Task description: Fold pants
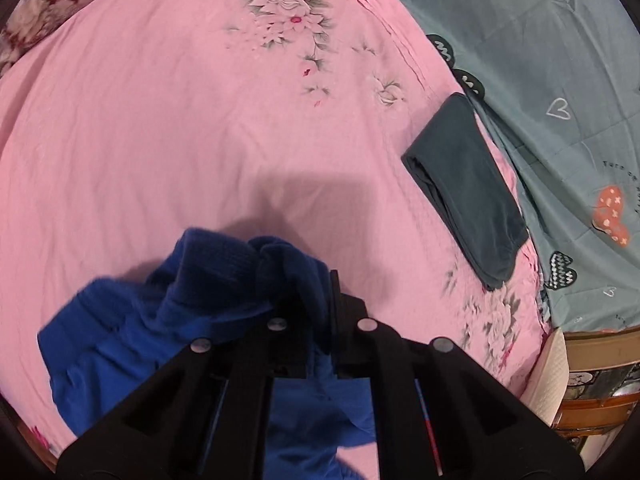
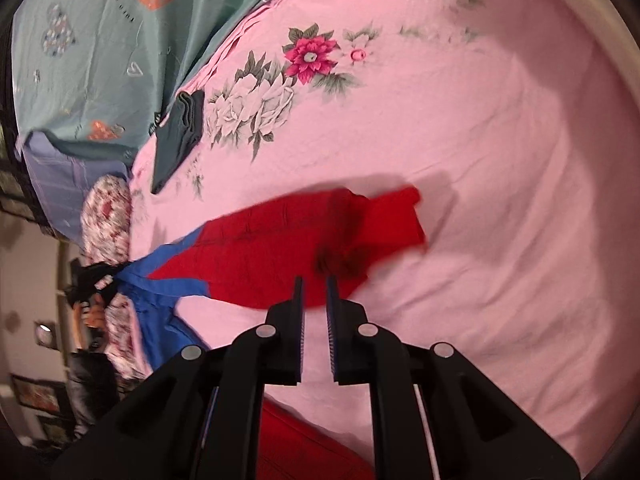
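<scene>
- The left gripper (image 1: 308,300) was clamped on a bunched blue part of the pants (image 1: 208,300), the cloth filling its jaws and hanging to its left and beneath it.
- The right gripper (image 2: 315,296) stood with its jaws slightly parted, nothing visibly between them; the red part of the pants (image 2: 280,248) lay just ahead of its fingertips on the pink bedsheet (image 2: 480,200).
- A folded dark garment (image 1: 464,188) lay well ahead and right of the left gripper, near the grey-green quilt (image 1: 560,60).
</scene>
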The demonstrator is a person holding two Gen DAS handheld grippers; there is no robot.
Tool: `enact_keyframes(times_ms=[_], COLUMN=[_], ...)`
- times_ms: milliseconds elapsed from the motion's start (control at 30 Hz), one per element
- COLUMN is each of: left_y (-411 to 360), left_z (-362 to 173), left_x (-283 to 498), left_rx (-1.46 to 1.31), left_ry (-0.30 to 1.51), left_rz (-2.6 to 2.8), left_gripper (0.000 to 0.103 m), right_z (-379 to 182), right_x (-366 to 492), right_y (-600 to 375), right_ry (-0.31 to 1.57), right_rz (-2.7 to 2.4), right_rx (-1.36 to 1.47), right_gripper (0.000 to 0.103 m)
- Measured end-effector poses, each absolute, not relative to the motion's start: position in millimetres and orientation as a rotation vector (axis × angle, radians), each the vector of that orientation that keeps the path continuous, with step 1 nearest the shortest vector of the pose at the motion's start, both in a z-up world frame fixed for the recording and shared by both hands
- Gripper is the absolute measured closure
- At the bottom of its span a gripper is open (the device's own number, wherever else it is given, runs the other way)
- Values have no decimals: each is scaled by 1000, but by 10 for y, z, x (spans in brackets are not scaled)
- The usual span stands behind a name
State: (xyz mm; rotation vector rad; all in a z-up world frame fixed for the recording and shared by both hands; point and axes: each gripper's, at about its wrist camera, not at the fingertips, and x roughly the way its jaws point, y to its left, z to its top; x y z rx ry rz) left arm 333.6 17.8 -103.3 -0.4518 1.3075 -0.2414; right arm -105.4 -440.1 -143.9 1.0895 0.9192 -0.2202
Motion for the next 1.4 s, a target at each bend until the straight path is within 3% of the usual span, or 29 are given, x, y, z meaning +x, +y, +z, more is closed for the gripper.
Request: enact_keyframes(times_ms=[133,233,367,433,467,567,633,667,767,800,1400], left_y=[26,47,134,154,148,122,88,81,22,20,311], left_z=[-1181,-1193,-1198,-1193,-1185,-1148,-1128,-1120,-1081,-1069,-600], left_x=[3534,3517,3472,3450,3439,3416,3389,3378,3301,3282,2664], left_rx=[-427,-424,-438,-440,-435,-414,-385,-369,-290,-273,-210], left_ry=[1340,1336,1330,1330,1330,1324,1314,1310,1279,1271,1160], left_rz=[-212,-219,-226,-223,-223,-221,-214,-213,-192,-187,-188], left_gripper=[98,98,98,98,98,98,98,98,98,98,99], right_z=[-1444,-1400,-1673,-1807,-1844,-1882,-1846,-1847,-1902,-1883,-1248], right_x=[-1040,-1122,-1134,-1129,-1139,-1156,-1097,-1055,-985,-994,-1337], right_y=[-4302,-4180,-4204,-4199,-4187,-4171,-4178,-4188,-4218,-4220,-4196], right_ry=[905,971,976,985,979,884,848,834,830,826,876], right_rz=[-162,-132,-175,-200,-216,-175,-173,-162,-132,-138,-63], right_rx=[1203,1174,1225,1241,1252,1304,1261,1256,1301,1306,1321], right_gripper=[89,77,74,60,49,48,50,56,93,95,95])
